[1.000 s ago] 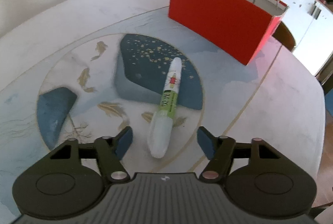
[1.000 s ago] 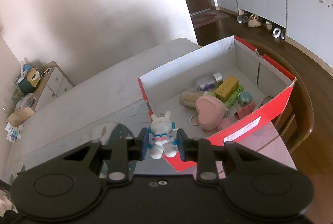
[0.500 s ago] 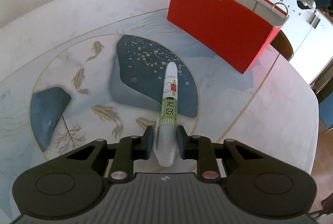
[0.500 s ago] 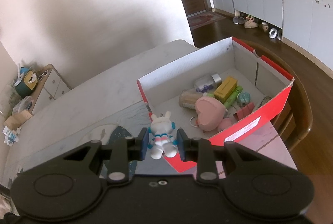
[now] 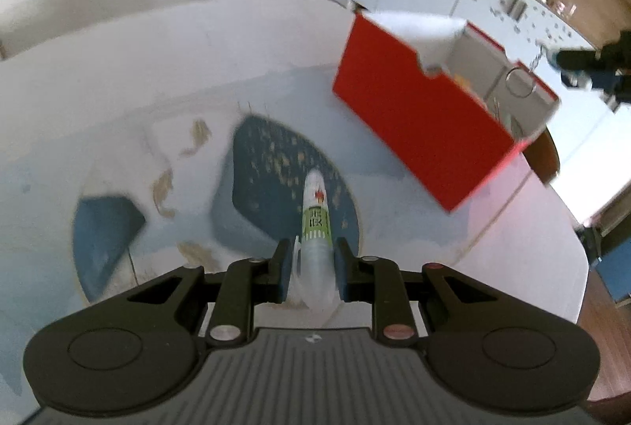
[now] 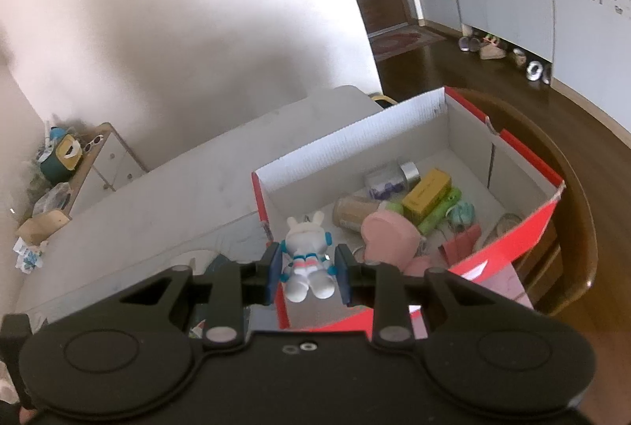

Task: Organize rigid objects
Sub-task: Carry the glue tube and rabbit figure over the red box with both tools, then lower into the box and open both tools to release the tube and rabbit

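Both wrist views look steeply down, close over the table (image 5: 118,77) — sharing the red box (image 5: 418,133).

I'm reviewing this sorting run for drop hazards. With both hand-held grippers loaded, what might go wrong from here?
The left hand-held gripper holds the glue pen only at its rear end, so the long front could tip or slip out.

The right hand-held gripper holds the rabbit figure above the near corner of the red box; released there, it might hit the rim and fall outside.
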The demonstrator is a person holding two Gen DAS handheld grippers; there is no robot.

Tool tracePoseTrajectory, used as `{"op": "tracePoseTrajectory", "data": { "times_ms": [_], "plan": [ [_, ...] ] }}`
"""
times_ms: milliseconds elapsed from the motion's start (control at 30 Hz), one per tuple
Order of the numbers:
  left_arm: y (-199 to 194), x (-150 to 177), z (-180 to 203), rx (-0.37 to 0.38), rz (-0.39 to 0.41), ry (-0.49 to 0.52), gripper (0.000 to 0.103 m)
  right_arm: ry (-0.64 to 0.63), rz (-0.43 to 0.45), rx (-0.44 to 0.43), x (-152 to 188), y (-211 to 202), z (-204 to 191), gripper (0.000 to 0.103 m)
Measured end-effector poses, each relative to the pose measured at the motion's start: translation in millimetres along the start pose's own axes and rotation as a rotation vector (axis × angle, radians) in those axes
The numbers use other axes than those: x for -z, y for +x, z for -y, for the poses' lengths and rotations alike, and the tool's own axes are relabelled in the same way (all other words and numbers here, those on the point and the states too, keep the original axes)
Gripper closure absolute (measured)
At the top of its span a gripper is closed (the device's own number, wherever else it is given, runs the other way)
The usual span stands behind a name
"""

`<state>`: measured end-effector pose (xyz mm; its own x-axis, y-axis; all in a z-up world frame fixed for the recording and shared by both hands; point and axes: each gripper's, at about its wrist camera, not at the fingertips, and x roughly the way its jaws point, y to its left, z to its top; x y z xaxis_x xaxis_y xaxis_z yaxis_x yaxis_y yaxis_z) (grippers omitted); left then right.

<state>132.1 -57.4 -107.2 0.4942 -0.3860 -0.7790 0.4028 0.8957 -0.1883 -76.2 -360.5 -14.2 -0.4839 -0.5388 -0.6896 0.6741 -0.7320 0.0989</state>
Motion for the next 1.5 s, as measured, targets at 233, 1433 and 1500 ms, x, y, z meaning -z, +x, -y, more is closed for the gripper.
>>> {"op": "tracePoseTrajectory", "data": {
  "times_ms": [233, 1433, 1500],
  "plan": [
    [-10, -27, 21, -0.081, 0.068, -0.018, 0.081, -0.016, -0.007, -0.044, -15, 4, 27, 0.075],
    [-18, -173, 161, -0.011, 0.248, 0.104, 0.081, -0.063, -0.060, 0.014, -44, 50, 127, 0.078],
    [-3, -175, 166, -0.010, 0.214, 0.115, 0.081, -0.067, -0.069, 0.013, -43, 54, 129, 0.081]
  ]
}}
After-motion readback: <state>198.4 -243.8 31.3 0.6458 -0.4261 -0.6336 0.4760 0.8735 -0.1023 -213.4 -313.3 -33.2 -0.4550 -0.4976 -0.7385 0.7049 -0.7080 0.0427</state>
